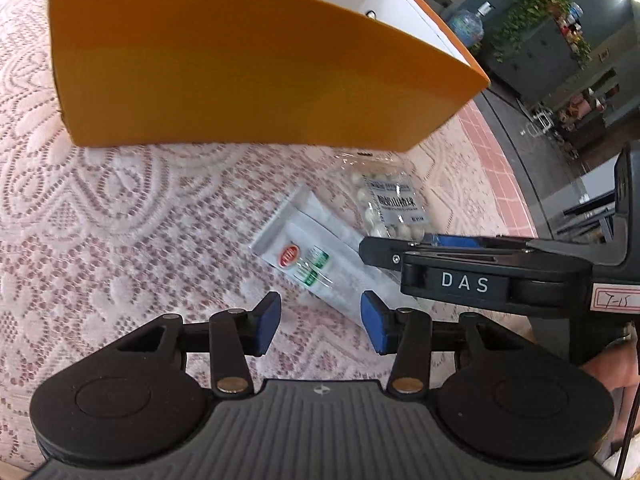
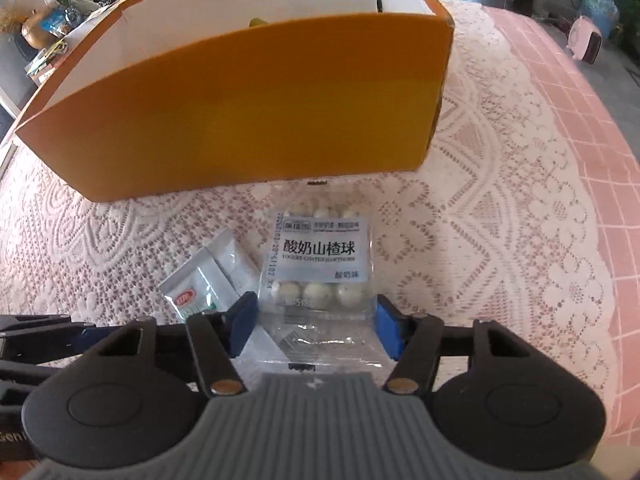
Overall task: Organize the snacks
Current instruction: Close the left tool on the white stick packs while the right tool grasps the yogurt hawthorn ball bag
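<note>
Lace tablecloth [image 2: 500, 208], right tool [image 2: 316, 320] half-open (straddling snack bag [image 2: 320, 264])

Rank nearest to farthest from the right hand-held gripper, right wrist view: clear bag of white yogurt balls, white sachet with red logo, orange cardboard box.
1. Clear bag of white yogurt balls: between the right hand-held gripper's pads.
2. White sachet with red logo: just left, by the left pad.
3. Orange cardboard box: beyond both.
</note>
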Action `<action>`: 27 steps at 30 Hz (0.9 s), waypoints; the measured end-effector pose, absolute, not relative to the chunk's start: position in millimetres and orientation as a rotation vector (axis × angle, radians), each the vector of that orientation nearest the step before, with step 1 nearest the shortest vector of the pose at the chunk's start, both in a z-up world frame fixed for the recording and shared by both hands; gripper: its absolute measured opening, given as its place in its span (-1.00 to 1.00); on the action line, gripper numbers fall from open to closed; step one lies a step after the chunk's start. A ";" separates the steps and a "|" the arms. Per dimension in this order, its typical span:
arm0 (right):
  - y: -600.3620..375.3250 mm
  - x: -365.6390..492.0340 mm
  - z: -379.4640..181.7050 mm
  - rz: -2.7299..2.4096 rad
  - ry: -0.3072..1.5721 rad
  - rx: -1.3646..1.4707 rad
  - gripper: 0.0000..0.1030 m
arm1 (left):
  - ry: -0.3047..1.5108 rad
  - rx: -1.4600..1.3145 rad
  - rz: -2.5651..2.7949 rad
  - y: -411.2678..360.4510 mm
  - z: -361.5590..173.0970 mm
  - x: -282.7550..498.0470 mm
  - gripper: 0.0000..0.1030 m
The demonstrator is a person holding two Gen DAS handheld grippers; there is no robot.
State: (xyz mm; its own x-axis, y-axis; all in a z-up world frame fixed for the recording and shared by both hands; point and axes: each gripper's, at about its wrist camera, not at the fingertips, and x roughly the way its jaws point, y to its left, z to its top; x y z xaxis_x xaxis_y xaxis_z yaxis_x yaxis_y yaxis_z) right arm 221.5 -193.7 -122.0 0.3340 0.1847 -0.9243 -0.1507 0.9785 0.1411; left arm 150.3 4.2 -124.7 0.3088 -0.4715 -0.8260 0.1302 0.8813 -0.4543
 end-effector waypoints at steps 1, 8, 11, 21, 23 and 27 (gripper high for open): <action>-193.4 220.4 -120.2 0.220 1.207 0.025 0.15 | 1.201 -0.330 -0.413 3.8 -124.9 149.6 0.04; -196.4 209.0 -106.9 0.184 1.221 -0.061 0.14 | 1.199 -0.333 -0.420 3.1 -126.9 148.2 0.04; -195.8 205.6 -107.8 0.173 1.232 -0.135 0.14 | 1.195 -0.353 -0.436 -1.0 -127.4 147.8 0.04; -193.6 196.4 -107.2 0.275 1.227 -0.172 0.14 | 1.157 -0.454 -0.443 3.0 -130.0 165.0 -0.15; -196.8 197.5 -108.2 0.301 1.238 -0.138 0.14 | 1.138 -0.450 -0.440 2.1 -127.4 166.9 -0.15; -193.5 194.3 -107.6 0.304 1.224 -0.148 0.14 | 1.106 -0.462 -0.455 0.9 -124.1 168.2 -0.15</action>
State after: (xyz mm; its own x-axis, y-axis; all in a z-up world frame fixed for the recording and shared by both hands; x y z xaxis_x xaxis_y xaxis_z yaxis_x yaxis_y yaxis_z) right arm 194.3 -193.5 -107.6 0.3056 0.1496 -0.9403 -0.3082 0.9500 0.0510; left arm 168.2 0.9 -124.1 0.3777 -0.5623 -0.7356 0.1177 0.8172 -0.5642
